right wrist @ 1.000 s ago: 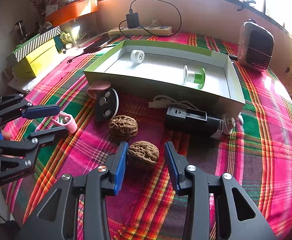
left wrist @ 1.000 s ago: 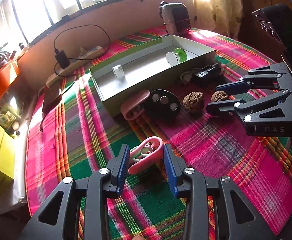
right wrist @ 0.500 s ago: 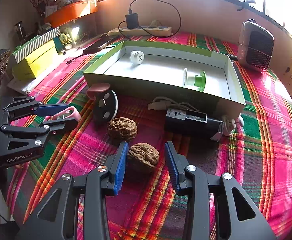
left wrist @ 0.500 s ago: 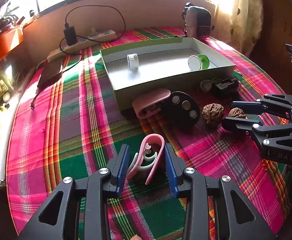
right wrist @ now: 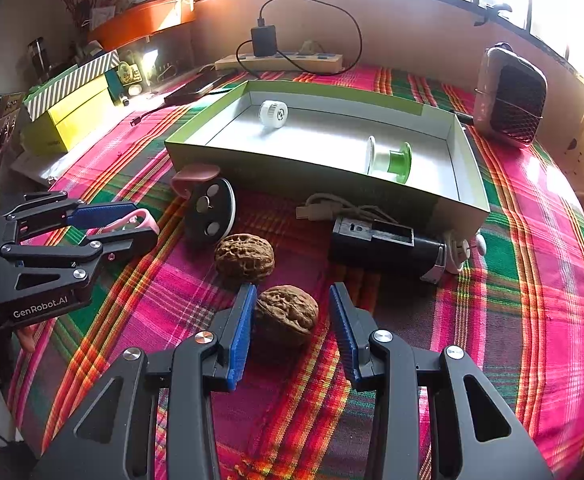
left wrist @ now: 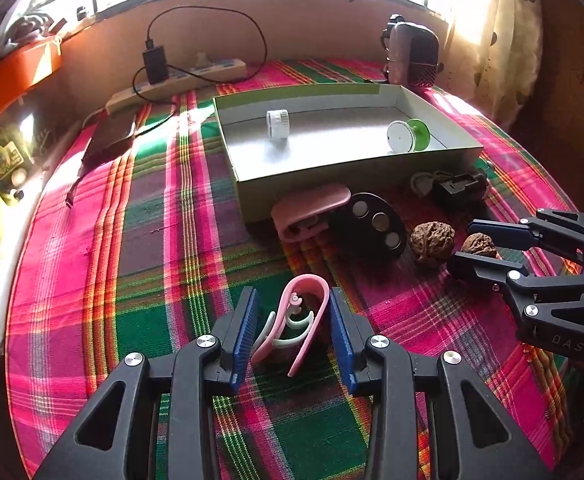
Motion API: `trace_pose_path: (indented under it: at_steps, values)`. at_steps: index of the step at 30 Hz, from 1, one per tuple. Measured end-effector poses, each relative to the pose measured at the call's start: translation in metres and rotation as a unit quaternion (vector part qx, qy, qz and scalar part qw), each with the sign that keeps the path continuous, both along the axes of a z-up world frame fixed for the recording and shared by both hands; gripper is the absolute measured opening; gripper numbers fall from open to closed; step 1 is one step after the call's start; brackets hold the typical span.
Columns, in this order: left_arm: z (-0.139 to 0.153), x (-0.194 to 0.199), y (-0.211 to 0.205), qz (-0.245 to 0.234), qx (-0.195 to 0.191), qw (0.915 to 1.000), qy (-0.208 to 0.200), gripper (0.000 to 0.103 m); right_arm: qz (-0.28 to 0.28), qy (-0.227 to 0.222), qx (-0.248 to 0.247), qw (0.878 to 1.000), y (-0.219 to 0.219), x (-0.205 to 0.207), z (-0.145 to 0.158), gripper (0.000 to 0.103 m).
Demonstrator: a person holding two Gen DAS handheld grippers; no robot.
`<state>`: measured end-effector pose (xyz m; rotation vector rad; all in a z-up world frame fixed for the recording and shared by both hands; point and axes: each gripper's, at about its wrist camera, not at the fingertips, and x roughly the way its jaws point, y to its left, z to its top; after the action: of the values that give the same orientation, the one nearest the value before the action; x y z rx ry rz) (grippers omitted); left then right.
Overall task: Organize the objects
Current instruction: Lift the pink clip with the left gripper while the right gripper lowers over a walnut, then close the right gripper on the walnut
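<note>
Rolled upright since earlier, left gripper (left wrist: 292, 330) fingers straddle, ungripped, pink U-shaped clip (left wrist: 297, 318) with pale inner hooks.

A pink clip (left wrist: 292, 322) lies low in the frame's centre on plaid cloth. Two wrinkled brown walnuts (right wrist: 286, 312) (right wrist: 244, 257) sit mid-frame, nearly touching.

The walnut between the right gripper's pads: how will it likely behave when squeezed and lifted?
The walnut looks hard-shelled, so probably stiff under the pads. Its rounded shape suggests it may roll or twist out if gripped off-centre. The wrinkled shell likely gives fair friction. The right gripper straddles it, one pad near touching.
</note>
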<state>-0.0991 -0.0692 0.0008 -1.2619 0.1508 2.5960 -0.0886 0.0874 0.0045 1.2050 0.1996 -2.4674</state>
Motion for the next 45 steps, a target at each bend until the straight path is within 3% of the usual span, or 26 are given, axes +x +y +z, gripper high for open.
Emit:
trace_pose_path:
  at_steps: [13, 19, 45]
  values:
    - [-0.0008, 0.0015, 0.0015, 0.009, -0.001, 1.0, 0.003, 0.033, 0.0, 0.0, 0.0, 1.0, 0.001, 0.0001, -0.0002, 0.039]
    - [-0.0003, 0.0013, 0.0003, 0.01, 0.002, 0.9999, 0.002, 0.022, -0.004, 0.001, 0.001, 1.0, 0.0018, -0.0004, 0.0002, 0.035]
    - [0.0009, 0.0047, -0.0008, 0.021, 0.005, 0.9998, 0.001, 0.021, -0.013, 0.003, -0.008, 1.0, 0.0074, 0.0006, 0.0029, 0.032]
